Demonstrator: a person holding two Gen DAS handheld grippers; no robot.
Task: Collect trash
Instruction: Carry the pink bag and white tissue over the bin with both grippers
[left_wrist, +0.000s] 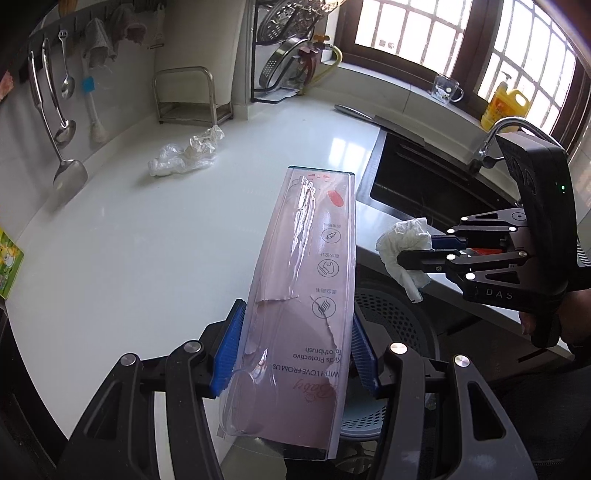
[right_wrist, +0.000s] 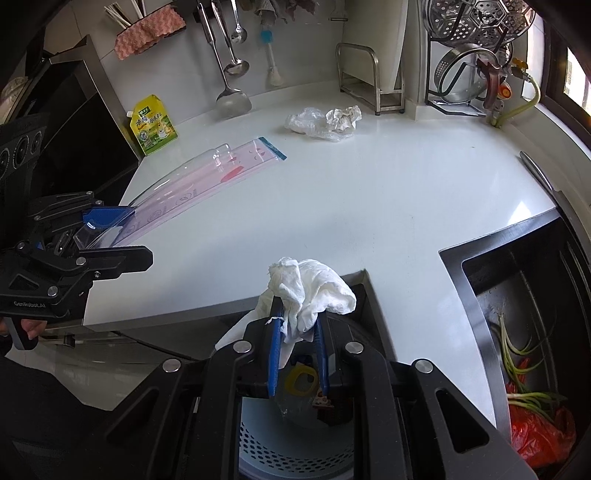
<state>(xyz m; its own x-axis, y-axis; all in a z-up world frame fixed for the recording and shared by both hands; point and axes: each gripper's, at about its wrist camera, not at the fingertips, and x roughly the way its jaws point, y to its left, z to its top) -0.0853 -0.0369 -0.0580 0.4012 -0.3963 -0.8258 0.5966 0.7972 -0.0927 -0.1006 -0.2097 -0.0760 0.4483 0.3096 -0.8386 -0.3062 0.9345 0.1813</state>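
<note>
My left gripper (left_wrist: 295, 350) is shut on a long pink toothbrush package with a clear blister (left_wrist: 306, 277). Its blue pads press on both long edges near the torn lower end. The package sticks out over the white counter (left_wrist: 129, 240). In the right wrist view the same package (right_wrist: 207, 173) slants up from the left gripper (right_wrist: 125, 236). My right gripper (right_wrist: 297, 332) is shut on a crumpled white tissue (right_wrist: 314, 288), which bulges above the fingertips. The left wrist view shows that tissue (left_wrist: 404, 240) in the right gripper (left_wrist: 417, 251). Under both grippers stands a perforated light blue bin (right_wrist: 280, 454), which holds some trash.
A crumpled plastic bag and paper wad (right_wrist: 325, 120) lie far back on the counter. A green-yellow pouch (right_wrist: 153, 125) leans at the back left. The dark sink (right_wrist: 517, 295) at the right holds green onions and a red bag. A knife (right_wrist: 535, 173) lies near its far corner.
</note>
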